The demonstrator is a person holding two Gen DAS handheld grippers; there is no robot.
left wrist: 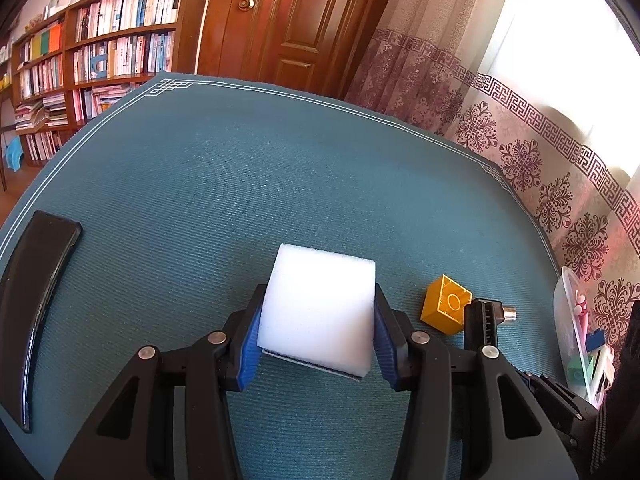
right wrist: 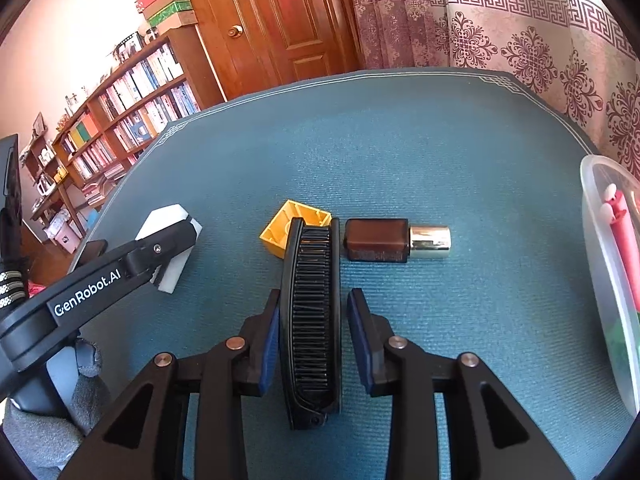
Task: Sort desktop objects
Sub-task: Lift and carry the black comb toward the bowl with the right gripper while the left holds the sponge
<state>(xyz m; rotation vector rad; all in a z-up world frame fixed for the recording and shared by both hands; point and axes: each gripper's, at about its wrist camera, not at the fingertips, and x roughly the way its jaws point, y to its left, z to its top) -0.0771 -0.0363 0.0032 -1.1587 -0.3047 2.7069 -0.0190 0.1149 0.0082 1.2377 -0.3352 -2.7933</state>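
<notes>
Sponge (left wrist: 318, 312), a white foam block, sits clamped between the blue pads of the left tongs (left wrist: 318, 336), low over the blue-green worktop (left wrist: 240, 184); from the right wrist view the same block shows at the end of the left tongs (right wrist: 176, 248), at the left of the mat. A black folding comb (right wrist: 312, 312) lies lengthwise between the fingers of the right tongs (right wrist: 313, 336), teeth up. The left pad is against its side, while a narrow gap shows at the right pad, so the tongs stand narrow around the comb without a clear squeeze. Touching the far end of the comb is a yellow toy brick (right wrist: 294, 228), tipped with its hollow side showing. Just right of it lies a small brown bottle (right wrist: 378, 239) on its side, its silver cap (right wrist: 430, 237) pointing right. A clear plastic tub (right wrist: 604, 264) stands at the right edge of the worktop with a pink pen (right wrist: 622, 236) in it. A dark curved case (left wrist: 36, 304) rests on the mat at the far left in the left wrist view.
</notes>
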